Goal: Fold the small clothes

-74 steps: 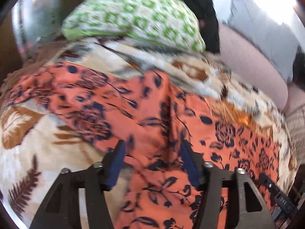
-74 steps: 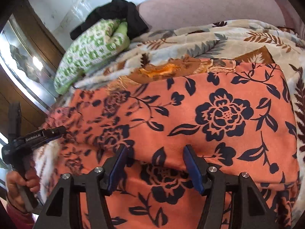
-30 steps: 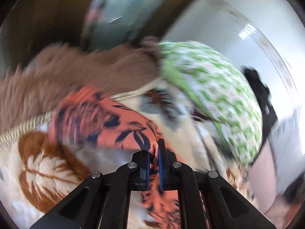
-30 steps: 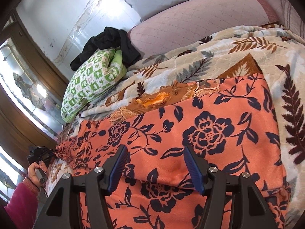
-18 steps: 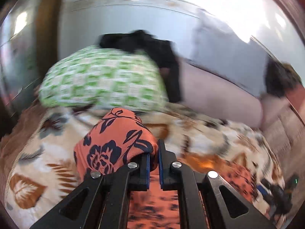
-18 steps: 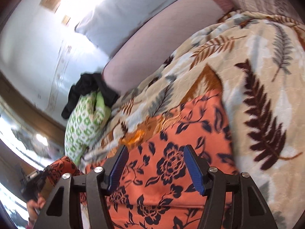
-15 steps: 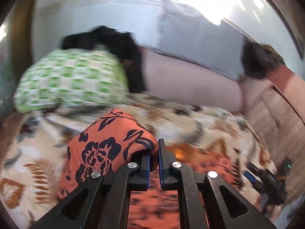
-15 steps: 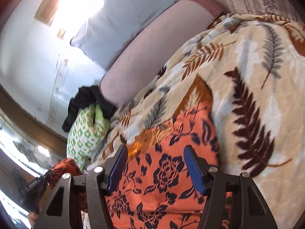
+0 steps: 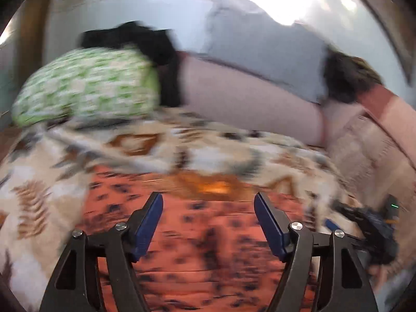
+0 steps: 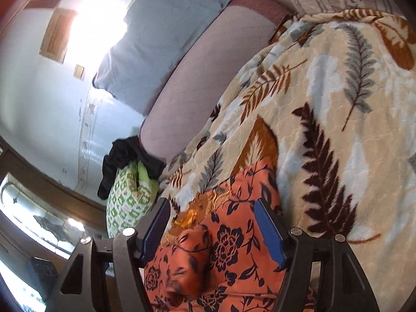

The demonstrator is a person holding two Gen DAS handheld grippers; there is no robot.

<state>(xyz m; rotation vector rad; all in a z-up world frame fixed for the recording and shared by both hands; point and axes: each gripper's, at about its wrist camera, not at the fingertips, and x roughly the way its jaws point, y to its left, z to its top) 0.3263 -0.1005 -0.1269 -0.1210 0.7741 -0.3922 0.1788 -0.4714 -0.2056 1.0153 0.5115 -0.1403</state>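
The orange cloth with dark blue flowers (image 10: 234, 244) lies on the leaf-patterned blanket (image 10: 325, 130), one part of it folded over in a rumpled lump (image 10: 187, 262). My right gripper (image 10: 212, 223) hovers over it, jaws opening, with nothing pinched between the pads. The left wrist view is blurred by motion. There my left gripper (image 9: 208, 218) stands just above the same cloth (image 9: 208, 236), its jaws opening wide and free of the fabric. The other gripper (image 9: 369, 223) shows at the cloth's right edge.
A green-and-white pillow (image 10: 130, 195) with a black garment (image 10: 124, 158) on it lies at the bed's far left. A pink bolster (image 10: 202, 85) and a grey pillow (image 10: 161, 41) line the wall. A dark wooden frame with mirror borders the left side.
My left gripper carried a pinched fold of the orange cloth rightward across the bed and has let it go, jaws now wide. The right gripper rolled and opened slightly.
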